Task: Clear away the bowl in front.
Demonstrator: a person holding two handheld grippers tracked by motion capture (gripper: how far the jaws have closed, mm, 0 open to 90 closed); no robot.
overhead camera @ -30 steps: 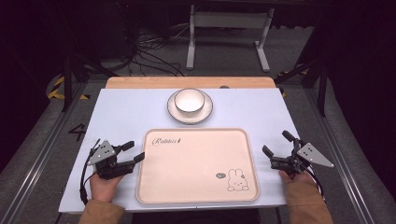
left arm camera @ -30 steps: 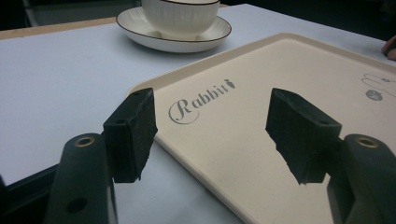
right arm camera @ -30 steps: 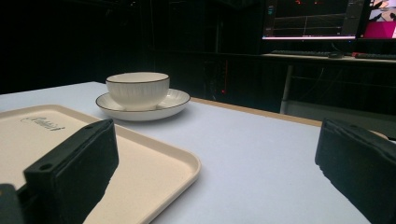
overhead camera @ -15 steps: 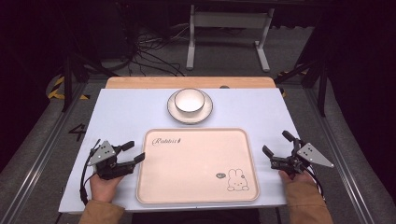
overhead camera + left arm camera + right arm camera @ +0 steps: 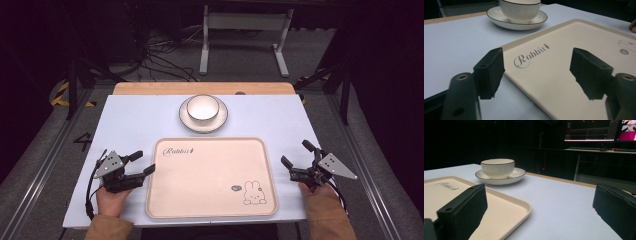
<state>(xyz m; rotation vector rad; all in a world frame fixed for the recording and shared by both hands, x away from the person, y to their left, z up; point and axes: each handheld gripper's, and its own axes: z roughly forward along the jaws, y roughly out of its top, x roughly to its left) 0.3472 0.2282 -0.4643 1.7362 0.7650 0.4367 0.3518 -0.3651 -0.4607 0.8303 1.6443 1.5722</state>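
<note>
The bowl (image 5: 203,107) stands on a saucer (image 5: 220,120) at the far middle of the table (image 5: 135,120); its contents cannot be told. The tray (image 5: 210,175) lies near the front edge. Dark room behind. Left tool (image 5: 142,163), just beside the tray's left rim, has just been opening, nothing between its jaws. Right tool (image 5: 295,160), near the right rim: released, grasping nothing.

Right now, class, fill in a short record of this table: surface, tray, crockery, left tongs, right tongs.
surface: pale blue table top
tray: cream tray at the near middle, printed with the word Rabbit and a bunny drawing, nothing on it
crockery: white bowl sitting on a saucer, beyond the tray
left tongs: jaws have just been opening, nothing between them, at the tray's left edge
right tongs: open, holding nothing, right of the tray
</note>
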